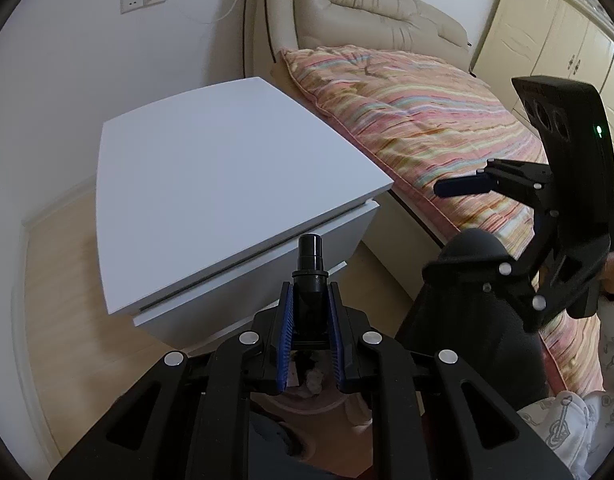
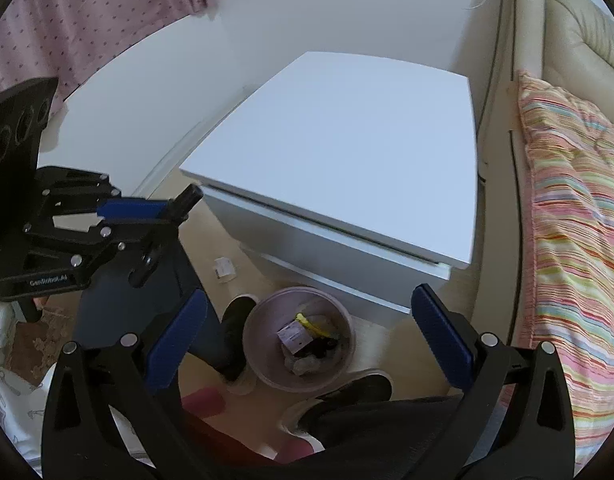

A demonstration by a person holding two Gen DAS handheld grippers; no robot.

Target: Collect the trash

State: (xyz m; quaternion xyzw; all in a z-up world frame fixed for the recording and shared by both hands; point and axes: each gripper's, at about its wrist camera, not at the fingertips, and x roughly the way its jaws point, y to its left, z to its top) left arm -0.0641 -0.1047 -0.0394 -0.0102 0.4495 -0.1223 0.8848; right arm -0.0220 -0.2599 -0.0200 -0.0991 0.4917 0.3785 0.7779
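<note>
My left gripper (image 1: 310, 286) is shut on a small black cylindrical piece (image 1: 311, 266), held in the air in front of the white nightstand (image 1: 211, 184); it also shows in the right wrist view (image 2: 175, 210) with the black piece (image 2: 187, 197) sticking out. A pale purple trash bin (image 2: 299, 338) stands on the floor below, holding a purple carton, a yellow scrap and crumpled bits. Part of the bin shows under my left jaws (image 1: 313, 398). My right gripper (image 2: 307, 320) is open and empty, above the bin. It appears side-on in the left wrist view (image 1: 459, 185).
The nightstand (image 2: 347, 152) stands against the wall beside a bed with a striped quilt (image 1: 419, 120). A small white scrap (image 2: 223, 269) lies on the wooden floor. The person's dark slippered feet (image 2: 237, 340) flank the bin. A pink curtain (image 2: 87, 12) hangs at left.
</note>
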